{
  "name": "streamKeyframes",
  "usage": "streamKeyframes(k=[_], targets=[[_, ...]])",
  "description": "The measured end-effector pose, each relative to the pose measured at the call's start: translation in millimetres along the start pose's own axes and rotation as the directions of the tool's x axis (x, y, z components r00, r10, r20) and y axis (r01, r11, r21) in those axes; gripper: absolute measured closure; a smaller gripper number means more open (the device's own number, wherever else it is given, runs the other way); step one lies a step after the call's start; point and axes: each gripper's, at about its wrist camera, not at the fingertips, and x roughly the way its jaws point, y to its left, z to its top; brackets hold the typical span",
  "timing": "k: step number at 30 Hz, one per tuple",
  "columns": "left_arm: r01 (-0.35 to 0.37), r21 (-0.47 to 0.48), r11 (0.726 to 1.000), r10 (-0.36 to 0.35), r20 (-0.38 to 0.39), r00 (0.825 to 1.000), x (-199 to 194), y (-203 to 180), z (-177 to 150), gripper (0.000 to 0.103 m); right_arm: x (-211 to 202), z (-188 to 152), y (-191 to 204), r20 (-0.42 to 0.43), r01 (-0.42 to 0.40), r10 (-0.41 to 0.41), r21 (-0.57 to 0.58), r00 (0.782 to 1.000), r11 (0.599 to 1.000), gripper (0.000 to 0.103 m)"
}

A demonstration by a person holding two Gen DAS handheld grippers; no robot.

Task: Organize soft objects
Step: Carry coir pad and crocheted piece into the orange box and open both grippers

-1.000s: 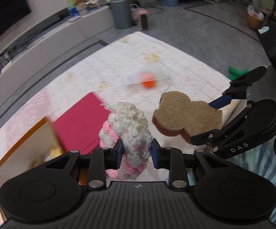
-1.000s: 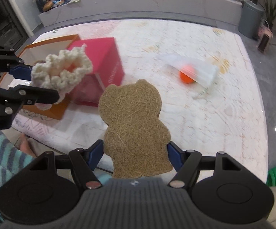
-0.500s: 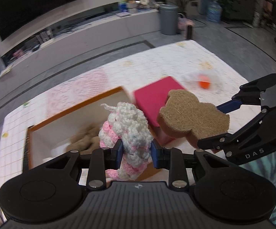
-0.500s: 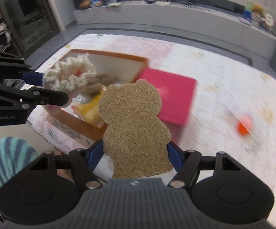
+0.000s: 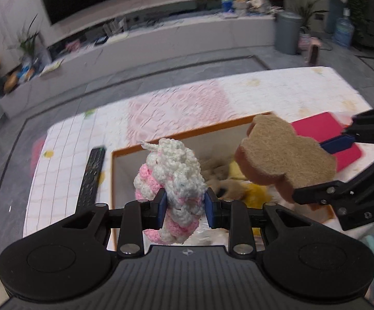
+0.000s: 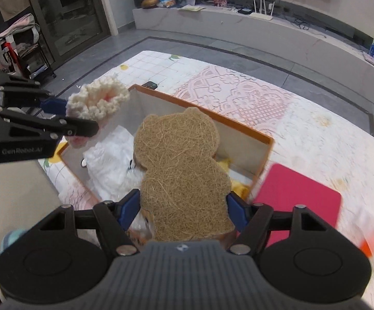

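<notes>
left tool (image 5: 185, 202): clamped on a pink-and-white crochet toy (image 5: 172, 188), blue pads squeezing its middle. Yarn bulges above and below, so the grip is firm but on something squashy.
right tool (image 6: 183, 208): clamped across the wide lower part of a bear-shaped loofah sponge (image 6: 184, 170). Jaws stand wide only because the sponge is wide; head end sticks out ahead, clear of the fingers.
both loads: in the air, neither touching anything below. Toy hangs over the box's left side, sponge over its middle. Looks like both are being carried in for a drop.
orange-rimmed box (image 6: 269, 142): right under both tools, open top, white inside. Clearly the collection bin.
box contents: white plush or crinkly bag (image 6: 109, 165), something yellow (image 5: 254, 192), tan soft bits. Blurred, can't name them better.
pink lid (image 6: 298, 201): flat on the mat just beside the box, probably set aside to keep the opening free.
remote control (image 5: 91, 178): on the mat along the box's other side. Hard item, so likely left out on purpose.
play mat (image 6: 238, 98): on the floor, carries the lot.
far: TV bench, grey bin. Not involved.
</notes>
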Motion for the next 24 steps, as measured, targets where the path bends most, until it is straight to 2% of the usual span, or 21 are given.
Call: streamKeyframes(k=[3,7,13,17,24], targets=[[0.010,-0.042,0.999,-0.011,-0.026,1.000,19,15,-4,0.069,25,15,3,-0.034,-0.028,0.029,0.015,0.999,0.999,0.033],[0.018,-0.060,0.998,-0.022,-0.066,0.998,45,28,-6,0.069,56,34,8,-0.066,-0.025,0.023,-0.032,0.998,0.999,0.033],[0.033,-0.066,0.997,-0.041,-0.117,0.992,85,33,-1,0.069,103,61,15,-0.127,0.036,-0.053,-0.132,0.991,0.991,0.033],[0.030,-0.096,0.995,-0.043,-0.140,0.989,108,40,-3,0.069,120,64,11,-0.153,0.061,-0.084,-0.151,0.985,0.987,0.032],[0.047,-0.137,0.990,-0.068,-0.155,0.986,126,45,-10,0.065,137,61,3,-0.181,0.040,-0.065,-0.140,0.981,0.989,0.032]])
